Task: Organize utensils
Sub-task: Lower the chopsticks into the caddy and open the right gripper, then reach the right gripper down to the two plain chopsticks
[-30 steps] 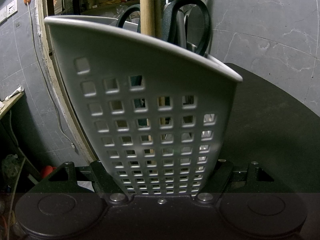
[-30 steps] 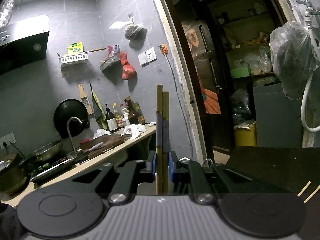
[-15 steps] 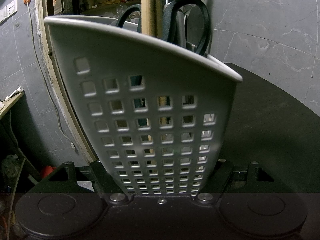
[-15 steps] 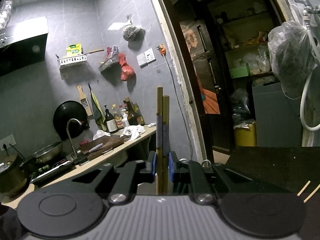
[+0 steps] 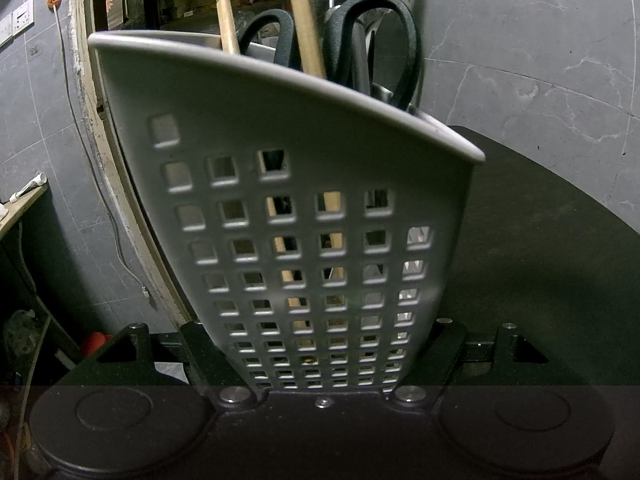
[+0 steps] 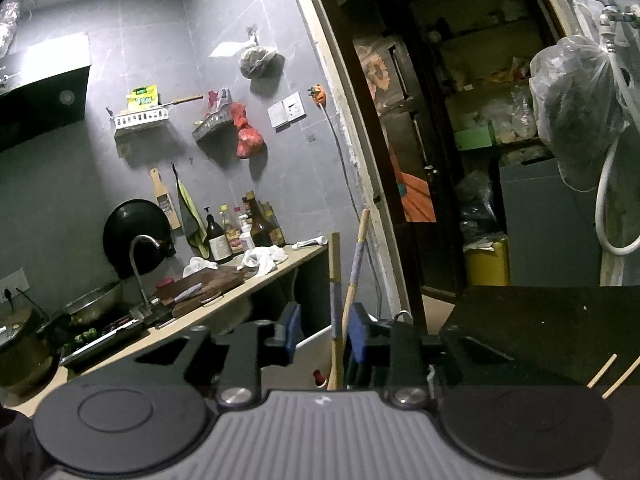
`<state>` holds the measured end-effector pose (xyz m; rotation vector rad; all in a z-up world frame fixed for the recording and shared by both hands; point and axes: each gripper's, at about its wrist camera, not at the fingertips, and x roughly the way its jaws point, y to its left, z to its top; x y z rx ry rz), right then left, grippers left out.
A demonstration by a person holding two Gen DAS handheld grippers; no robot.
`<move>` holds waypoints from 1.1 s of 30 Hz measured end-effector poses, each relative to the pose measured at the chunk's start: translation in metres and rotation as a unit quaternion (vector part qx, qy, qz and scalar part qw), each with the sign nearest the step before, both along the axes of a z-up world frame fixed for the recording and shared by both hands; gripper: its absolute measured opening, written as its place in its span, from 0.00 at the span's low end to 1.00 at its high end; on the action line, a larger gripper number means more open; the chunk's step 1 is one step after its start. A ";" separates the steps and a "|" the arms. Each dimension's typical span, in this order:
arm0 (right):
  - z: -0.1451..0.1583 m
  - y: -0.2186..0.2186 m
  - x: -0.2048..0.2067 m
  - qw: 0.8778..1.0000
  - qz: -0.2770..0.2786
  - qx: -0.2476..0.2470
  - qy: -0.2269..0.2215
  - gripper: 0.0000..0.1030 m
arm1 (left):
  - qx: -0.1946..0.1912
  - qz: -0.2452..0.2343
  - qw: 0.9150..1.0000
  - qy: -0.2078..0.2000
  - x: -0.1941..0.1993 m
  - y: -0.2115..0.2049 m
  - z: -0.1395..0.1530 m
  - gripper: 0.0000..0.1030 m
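Note:
A grey perforated utensil holder point(image 5: 304, 208) fills the left wrist view; my left gripper point(image 5: 320, 356) is shut on its base, jaws at both sides. In it stand black-handled scissors point(image 5: 380, 40) and two wooden chopsticks point(image 5: 306, 28) with purple bands, leaning apart. In the right wrist view my right gripper point(image 6: 326, 334) is open, its blue pads point(image 6: 294, 330) apart from the two chopsticks point(image 6: 340, 300), which stand loose and splayed between them. Two more chopsticks point(image 6: 614, 372) lie on the dark table at the right edge.
The dark table point(image 6: 540, 332) lies to the right. A doorway point(image 6: 460, 140) with shelves is behind. A kitchen counter point(image 6: 224, 284) with bottles, a cutting board and a sink tap is on the left. A plastic bag point(image 6: 576, 112) hangs at the right.
My right gripper has opened and let go of the two chopsticks. They have dropped into the holder and splayed apart. The left gripper and holder have not moved.

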<state>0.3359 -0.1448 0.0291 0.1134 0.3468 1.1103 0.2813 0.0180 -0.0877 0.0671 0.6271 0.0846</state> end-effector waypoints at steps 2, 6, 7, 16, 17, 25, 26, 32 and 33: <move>0.001 -0.005 -0.001 1.000 -0.003 0.006 -0.002 0.51 | -0.001 0.000 1.000 0.000 0.000 0.000 0.000 0.74; 0.006 -0.018 -0.003 0.999 -0.023 0.026 -0.014 0.81 | -0.001 0.000 1.000 0.000 0.000 0.001 0.000 0.74; 0.007 -0.023 -0.003 0.999 -0.033 0.032 -0.018 0.87 | -0.001 0.000 1.000 0.000 0.000 0.001 0.000 0.74; -0.010 -0.068 0.042 0.975 -0.222 -0.014 0.016 1.00 | -0.001 -0.002 1.000 0.002 0.002 0.003 0.000 0.74; -0.018 -0.070 0.053 0.967 -0.250 -0.034 0.031 1.00 | -0.001 -0.002 1.000 0.002 0.002 0.003 0.000 0.74; -0.092 -0.076 0.158 0.894 -0.367 -0.188 0.174 1.00 | 0.001 -0.003 1.000 0.003 0.004 0.003 -0.001 0.75; -0.101 -0.076 0.168 0.888 -0.372 -0.196 0.184 1.00 | 0.001 -0.003 1.000 0.003 0.004 0.002 -0.001 0.75; -0.126 -0.061 0.212 0.872 -0.384 -0.227 0.202 1.00 | 0.001 -0.003 1.000 0.004 0.005 0.002 -0.002 0.75; -0.126 -0.058 0.215 0.871 -0.385 -0.232 0.198 1.00 | 0.001 -0.003 1.000 0.004 0.004 0.002 -0.002 0.75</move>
